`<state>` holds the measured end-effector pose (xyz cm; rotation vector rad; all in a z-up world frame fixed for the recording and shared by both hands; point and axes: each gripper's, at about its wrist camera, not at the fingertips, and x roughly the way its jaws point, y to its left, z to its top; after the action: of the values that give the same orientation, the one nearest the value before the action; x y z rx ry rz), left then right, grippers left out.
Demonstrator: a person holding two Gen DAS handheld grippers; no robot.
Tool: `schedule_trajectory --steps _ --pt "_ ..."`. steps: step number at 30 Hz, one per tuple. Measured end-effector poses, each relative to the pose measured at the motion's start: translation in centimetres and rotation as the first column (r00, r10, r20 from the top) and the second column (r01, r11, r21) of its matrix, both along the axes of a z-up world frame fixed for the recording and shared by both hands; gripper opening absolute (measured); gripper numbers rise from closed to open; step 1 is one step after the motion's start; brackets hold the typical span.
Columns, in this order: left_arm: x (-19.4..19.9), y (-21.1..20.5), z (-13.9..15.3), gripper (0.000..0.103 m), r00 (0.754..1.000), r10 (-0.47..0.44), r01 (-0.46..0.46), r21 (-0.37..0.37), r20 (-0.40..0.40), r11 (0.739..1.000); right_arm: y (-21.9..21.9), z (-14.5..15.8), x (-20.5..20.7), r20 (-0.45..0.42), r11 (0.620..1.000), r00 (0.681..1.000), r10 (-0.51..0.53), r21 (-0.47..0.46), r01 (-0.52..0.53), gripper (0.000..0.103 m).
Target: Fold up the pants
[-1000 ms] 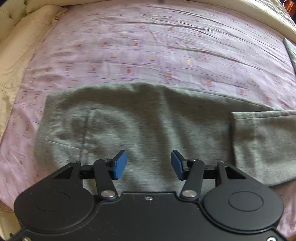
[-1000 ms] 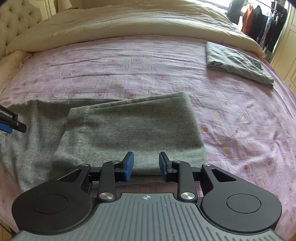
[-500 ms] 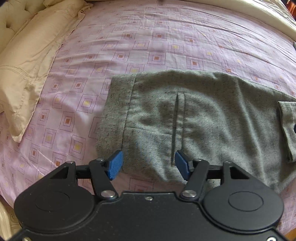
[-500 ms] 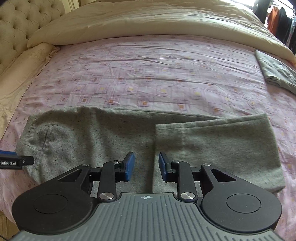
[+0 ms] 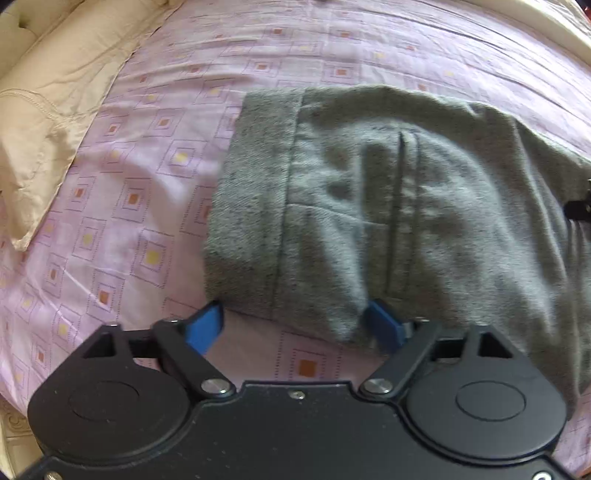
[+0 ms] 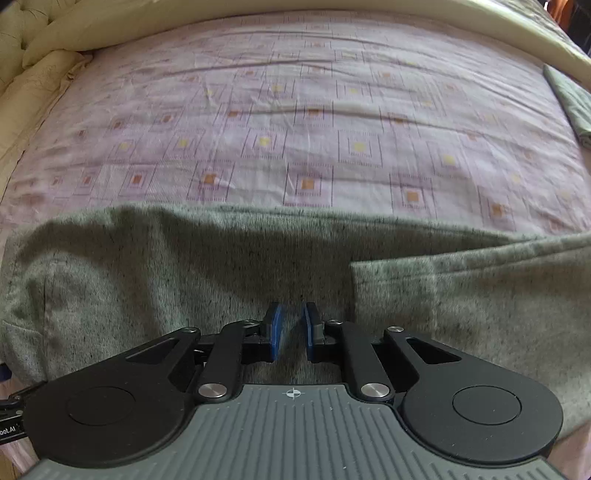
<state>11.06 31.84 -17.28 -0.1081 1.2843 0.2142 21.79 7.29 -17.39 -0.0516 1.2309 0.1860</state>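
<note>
Grey pants (image 5: pixel 369 206) lie across a pink patterned bedsheet (image 5: pixel 129 206), with the waistband end on the left. My left gripper (image 5: pixel 293 328) hangs low over the near waistband corner. Its jaws are opening wide, and the cloth's near edge lies between the blue pads (image 5: pixel 205 328) without being pressed. In the right wrist view the pants (image 6: pixel 184 280) fill the foreground, with the leg end folded back on the right (image 6: pixel 480 314). My right gripper (image 6: pixel 292 332) sits just above the cloth beside that fold. Its jaws are closing, leaving a narrow gap over the fabric.
A cream pillow (image 5: pixel 48 110) lies left of the pants by the tufted headboard (image 6: pixel 14 29). A cream duvet (image 6: pixel 147 22) runs along the far side of the bed. A folded grey cloth (image 6: pixel 569 103) rests at the far right.
Both grippers moved left along the pants and sank closer to them. The left one reached the waistband corner and spread its jaws. The right one's jaws narrowed.
</note>
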Motion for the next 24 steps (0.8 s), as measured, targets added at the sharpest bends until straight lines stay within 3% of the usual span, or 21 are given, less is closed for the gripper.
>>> schedule_trajectory --steps 5,11,16,22,24 --pt "-2.1 1.4 -0.4 0.094 0.997 0.077 -0.078 -0.087 -0.017 0.993 -0.1 0.0 -3.3 -0.016 1.0 1.0 0.007 0.021 -0.007 0.009" --pt "-1.8 -0.2 -1.4 0.095 1.0 0.026 -0.027 -0.053 -0.014 0.998 -0.8 0.2 -7.8 -0.071 0.999 0.997 0.001 0.044 0.002 0.009" --pt "-0.5 0.2 -1.4 0.098 0.998 0.063 -0.065 -0.085 -0.024 0.994 -1.3 0.4 -9.8 -0.107 0.999 0.994 -0.001 0.044 0.006 0.009" --pt "-2.6 1.4 -0.5 0.092 0.995 0.104 -0.1 -0.214 0.005 0.972 -1.2 0.6 -10.1 -0.12 0.999 0.993 -0.002 0.034 0.006 0.009" --pt "-3.6 1.8 0.4 0.079 0.993 0.117 -0.107 -0.264 0.023 0.959 -1.1 0.6 -10.0 -0.12 1.0 0.993 0.001 0.031 0.003 0.009"
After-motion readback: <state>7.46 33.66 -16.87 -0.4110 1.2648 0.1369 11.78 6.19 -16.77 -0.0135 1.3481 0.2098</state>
